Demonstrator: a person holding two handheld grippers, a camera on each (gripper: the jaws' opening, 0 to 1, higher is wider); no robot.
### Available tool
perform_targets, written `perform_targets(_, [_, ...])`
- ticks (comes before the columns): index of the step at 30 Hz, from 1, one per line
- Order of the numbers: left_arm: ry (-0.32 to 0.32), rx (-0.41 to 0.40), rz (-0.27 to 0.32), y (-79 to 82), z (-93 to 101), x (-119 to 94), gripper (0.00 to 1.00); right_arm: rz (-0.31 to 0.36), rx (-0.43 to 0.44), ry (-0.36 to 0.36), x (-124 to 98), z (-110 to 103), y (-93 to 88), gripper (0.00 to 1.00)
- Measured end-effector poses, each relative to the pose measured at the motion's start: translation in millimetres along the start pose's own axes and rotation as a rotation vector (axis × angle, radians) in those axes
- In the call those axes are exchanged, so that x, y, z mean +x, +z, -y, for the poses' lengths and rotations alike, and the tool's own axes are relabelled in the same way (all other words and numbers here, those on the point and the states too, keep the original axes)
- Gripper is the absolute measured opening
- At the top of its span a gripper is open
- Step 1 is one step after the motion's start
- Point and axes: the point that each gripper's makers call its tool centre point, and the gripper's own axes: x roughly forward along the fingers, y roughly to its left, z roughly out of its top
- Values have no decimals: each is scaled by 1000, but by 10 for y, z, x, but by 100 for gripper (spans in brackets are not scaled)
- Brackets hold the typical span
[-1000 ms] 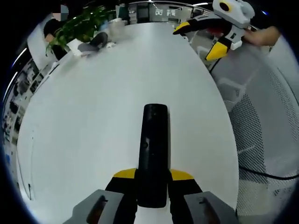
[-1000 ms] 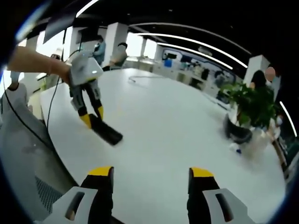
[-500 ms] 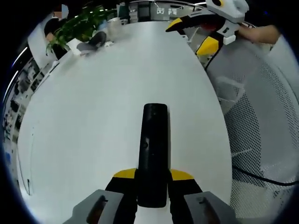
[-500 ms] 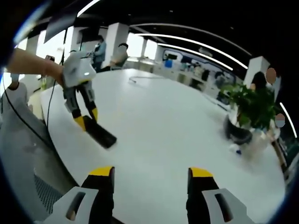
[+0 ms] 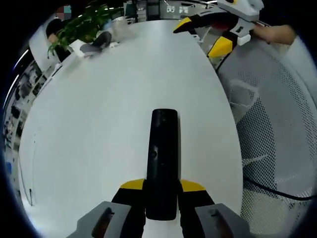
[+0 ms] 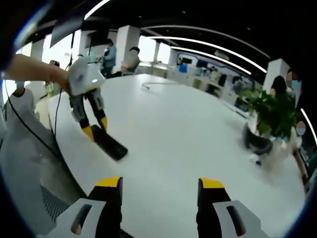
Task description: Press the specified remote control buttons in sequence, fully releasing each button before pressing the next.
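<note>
1. Left gripper view: the left gripper [image 5: 161, 191] clamps the black remote control [image 5: 163, 158] above the white table [image 5: 99, 109], near its edge.
2. Right gripper view: the right gripper [image 6: 161, 191] has its jaws wide apart, holding nothing.

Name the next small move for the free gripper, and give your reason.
Probably bring the right gripper down toward the remote: its jaws stand open and empty, well short of it, while the left gripper is shut on the remote over the white table.
</note>
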Motion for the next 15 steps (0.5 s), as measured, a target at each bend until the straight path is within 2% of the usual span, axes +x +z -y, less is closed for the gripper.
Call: perform_targets(15, [3, 7, -26, -13, 162, -11, 24, -9, -2, 63, 35, -97, -28, 57])
